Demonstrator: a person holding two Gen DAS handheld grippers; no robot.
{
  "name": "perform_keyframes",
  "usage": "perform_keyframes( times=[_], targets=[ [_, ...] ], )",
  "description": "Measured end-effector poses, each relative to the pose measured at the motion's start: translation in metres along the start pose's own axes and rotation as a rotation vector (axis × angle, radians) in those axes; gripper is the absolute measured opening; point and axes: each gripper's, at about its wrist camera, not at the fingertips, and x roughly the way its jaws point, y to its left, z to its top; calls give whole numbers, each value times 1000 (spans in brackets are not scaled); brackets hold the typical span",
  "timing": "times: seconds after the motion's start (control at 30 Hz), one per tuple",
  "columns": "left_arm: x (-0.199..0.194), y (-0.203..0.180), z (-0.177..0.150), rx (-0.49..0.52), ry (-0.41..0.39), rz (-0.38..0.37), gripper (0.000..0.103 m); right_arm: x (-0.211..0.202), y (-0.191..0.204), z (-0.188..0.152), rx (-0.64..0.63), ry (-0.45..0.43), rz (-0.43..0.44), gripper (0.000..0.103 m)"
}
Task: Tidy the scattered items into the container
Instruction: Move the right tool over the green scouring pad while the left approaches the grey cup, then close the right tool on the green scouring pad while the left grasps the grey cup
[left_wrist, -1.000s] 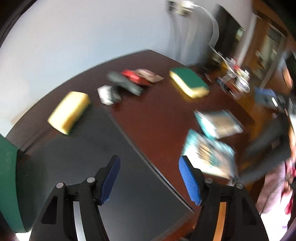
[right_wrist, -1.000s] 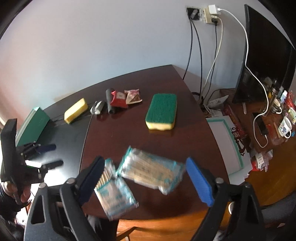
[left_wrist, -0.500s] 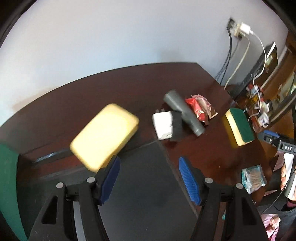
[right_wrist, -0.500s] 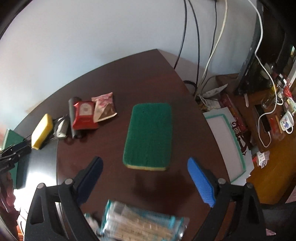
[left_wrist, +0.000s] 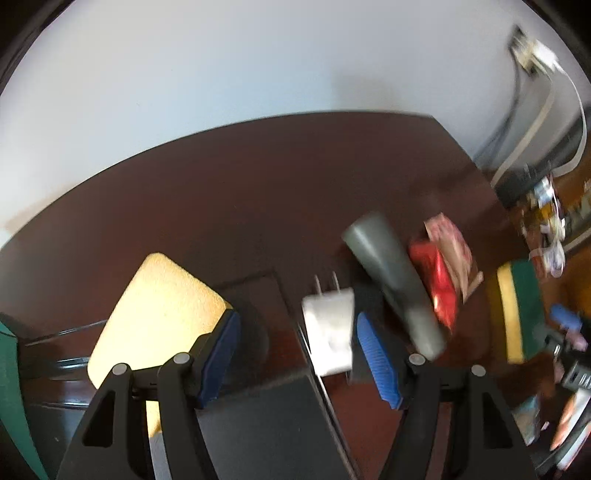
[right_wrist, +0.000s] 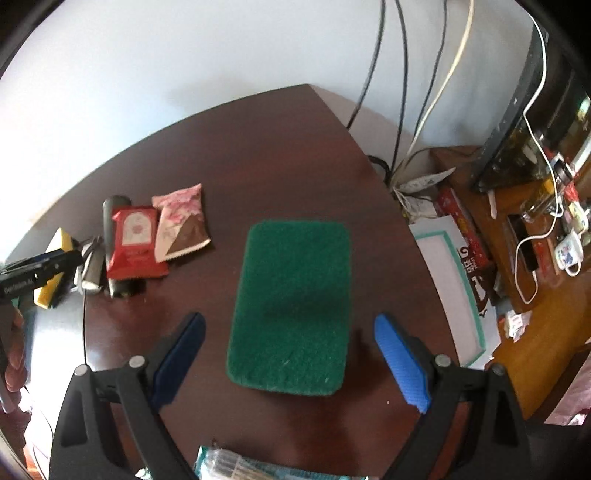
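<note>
Left gripper (left_wrist: 295, 350): jaws apart, nothing between the pads; points down over the seam between table and dark mat.
Right gripper (right_wrist: 290, 362): jaws wide apart, straddling the green sponge without touching it.
Green sponge (right_wrist: 291, 310): flat on the table (right_wrist: 221, 147), scouring side up, lying lengthwise between the right fingers; yellow edge shows in the left view.
Yellow sponge (left_wrist: 155, 317): flat, yellow side up, partly on the mat; left gripper's left finger overlaps its near corner in view, contact cannot be told.
Charger (left_wrist: 328, 332): white plug block, prongs pointing away, just inside the left gripper's right finger; blurred.
Grey tube (left_wrist: 395, 288): lying on the table, beside the charger, against the red packet.
Red packet (right_wrist: 135, 242): flat, overlapping the tube.
Pink packet (right_wrist: 181, 225): flat, touching the red packet's right side.
Swab pack (right_wrist: 236, 467): clear with teal trim, at the table's near edge below the right gripper.
Mat (left_wrist: 277, 424): dark, on the table's left part.
Container (left_wrist: 7, 387): only a green edge shows at far left; well apart from the packets.
</note>
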Motion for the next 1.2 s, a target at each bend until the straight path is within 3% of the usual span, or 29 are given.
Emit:
perform_keyframes(
  times=[0.27,0.47,0.63,0.93,1.2],
  targets=[
    [7,-16,28,-27,28,-53,68,14,-4,4,30,28,40,95],
    [22,-23,42,-53,88,-51,68,19,-1,7,20,54,34,95],
    [30,-22,42,-88,119,-144,68,24,-2,9,19,69,22,95],
    [42,-30,47,-84,139,-99,68,34,-4,9,22,105,-28,96],
    [51,-28,46,-185,136,-111,68,34,-4,7,17,95,-37,96]
  ],
)
